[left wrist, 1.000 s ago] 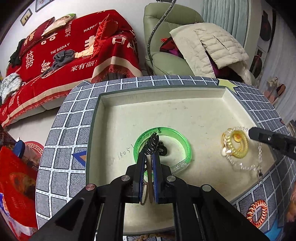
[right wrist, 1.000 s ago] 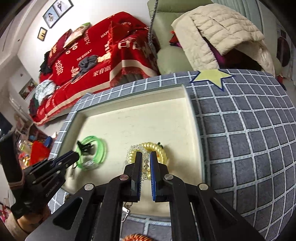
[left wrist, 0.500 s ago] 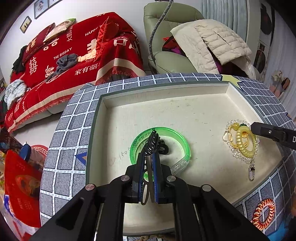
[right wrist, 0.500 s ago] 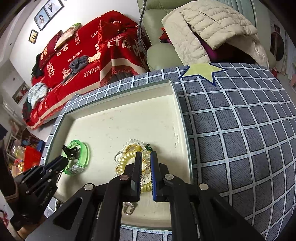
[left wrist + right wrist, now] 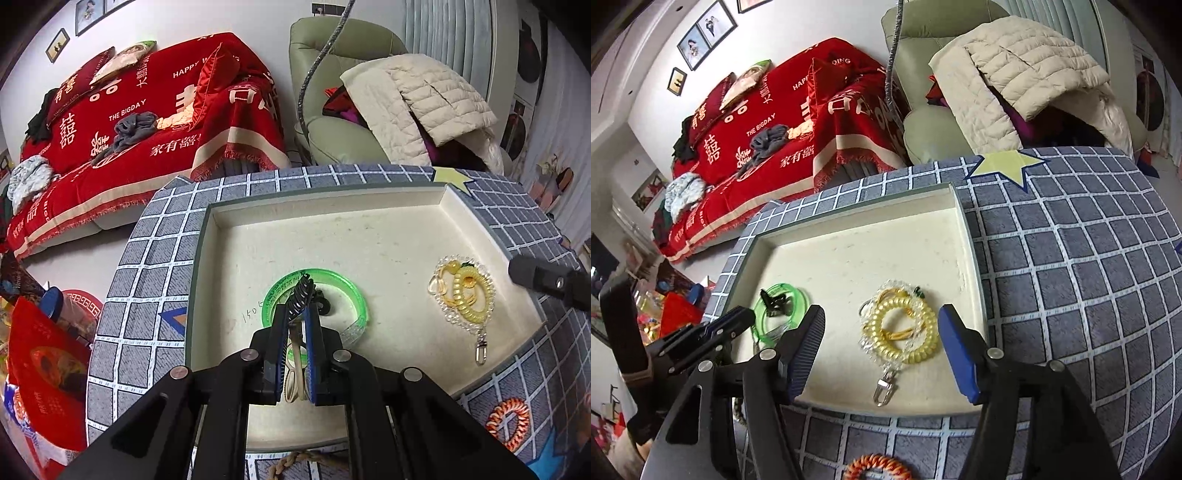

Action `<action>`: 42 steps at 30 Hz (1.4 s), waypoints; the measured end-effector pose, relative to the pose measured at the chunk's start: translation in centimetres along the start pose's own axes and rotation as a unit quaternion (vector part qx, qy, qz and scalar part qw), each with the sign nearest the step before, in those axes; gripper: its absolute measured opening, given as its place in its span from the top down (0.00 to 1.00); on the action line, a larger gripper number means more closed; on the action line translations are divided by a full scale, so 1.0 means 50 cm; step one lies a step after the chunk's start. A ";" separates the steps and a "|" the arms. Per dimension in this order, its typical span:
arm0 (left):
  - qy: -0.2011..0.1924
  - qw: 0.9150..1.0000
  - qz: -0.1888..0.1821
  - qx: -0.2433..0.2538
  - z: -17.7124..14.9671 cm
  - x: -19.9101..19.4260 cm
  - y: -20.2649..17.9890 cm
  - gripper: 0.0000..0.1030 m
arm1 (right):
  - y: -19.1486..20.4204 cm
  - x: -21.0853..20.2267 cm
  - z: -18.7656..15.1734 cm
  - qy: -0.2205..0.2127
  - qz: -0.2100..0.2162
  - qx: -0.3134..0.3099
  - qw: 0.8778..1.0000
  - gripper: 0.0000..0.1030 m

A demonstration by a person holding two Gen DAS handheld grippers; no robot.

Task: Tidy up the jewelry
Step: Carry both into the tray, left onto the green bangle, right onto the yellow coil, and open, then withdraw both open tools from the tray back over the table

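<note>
Jaws wide apart now on the right gripper; half a second ago they were pinched on the yellow coil and clear bead chain, and now that bundle lies loose in the tray, centre of the right view, between the spread fingers and touching neither; its metal clasp trails toward the near rim; that reads as one piece delivered, and the hand free for the next.

Left gripper is another story; its fingers stay nearly shut on a black coil and what looks like pale thin bands, low centre of the left view, poised over the green bangle in the tray; whether the coil touches the bangle I cannot tell; a small black piece sits inside the bangle's ring; that item has yet to be let go.

More to come, I'd judge; an orange coil waits outside the tray at the bottom edge of the right view, on the cloth.

Surface: a grey cloth with a white grid and a pale yellow star at upper right of the tray; the tray is shallow, cream inside. Room: red sofa throw with white lettering at upper left; green armchair under a cream quilted jacket at upper right; framed photos on the wall.
</note>
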State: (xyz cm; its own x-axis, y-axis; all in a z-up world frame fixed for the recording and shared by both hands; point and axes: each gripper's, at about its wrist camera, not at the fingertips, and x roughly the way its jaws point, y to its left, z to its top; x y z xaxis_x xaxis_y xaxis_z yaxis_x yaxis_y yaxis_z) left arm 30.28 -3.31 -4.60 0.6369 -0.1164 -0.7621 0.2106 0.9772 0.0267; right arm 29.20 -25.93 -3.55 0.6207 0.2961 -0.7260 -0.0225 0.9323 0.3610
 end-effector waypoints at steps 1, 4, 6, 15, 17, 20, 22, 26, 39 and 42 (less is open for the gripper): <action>-0.002 1.000 -0.001 -0.001 0.003 -0.004 0.000 0.71 | 0.001 -0.003 -0.002 0.000 -0.001 -0.001 1.000 0.35; -0.010 1.000 -0.001 -0.001 0.007 -0.020 0.003 0.71 | 0.003 -0.015 -0.010 -0.001 0.000 -0.002 1.000 0.35; -0.015 1.000 0.000 -0.003 0.007 -0.030 0.007 0.71 | 0.003 -0.021 -0.014 -0.001 -0.001 -0.002 1.000 0.35; -0.057 0.998 0.026 -0.016 -0.004 -0.085 0.025 0.00 | 0.003 -0.062 -0.040 -0.007 -0.007 -0.006 1.000 0.24; -0.058 0.998 0.025 -0.016 -0.012 -0.094 0.028 0.00 | 0.003 -0.077 -0.045 -0.014 -0.009 -0.007 1.000 0.21; -0.061 0.998 0.025 -0.010 -0.030 -0.113 0.033 0.00 | 0.004 -0.106 -0.058 -0.028 -0.010 -0.008 1.000 0.16; -0.064 0.997 0.027 -0.011 -0.041 -0.127 0.037 0.00 | 0.007 -0.129 -0.070 -0.044 -0.014 -0.012 0.999 0.01; -0.061 0.998 0.028 -0.014 -0.076 -0.163 0.042 0.00 | 0.013 -0.168 -0.094 -0.077 -0.012 -0.018 0.997 0.00; -0.012 0.999 0.028 -0.039 -0.198 -0.208 0.030 0.00 | 0.031 -0.190 -0.168 0.000 -0.023 -0.046 0.999 0.00; 0.007 0.998 0.023 -0.061 -0.224 -0.209 0.027 0.00 | 0.036 -0.180 -0.189 0.016 -0.029 -0.055 0.998 0.00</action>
State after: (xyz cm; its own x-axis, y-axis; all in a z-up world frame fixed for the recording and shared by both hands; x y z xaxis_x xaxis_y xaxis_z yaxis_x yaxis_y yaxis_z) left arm 15.58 1.20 -3.86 0.6336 -0.0685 -0.7706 0.0887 0.9959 -0.0157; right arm 16.16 -24.94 -1.92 0.5981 0.2461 -0.7627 -0.0750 0.9647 0.2524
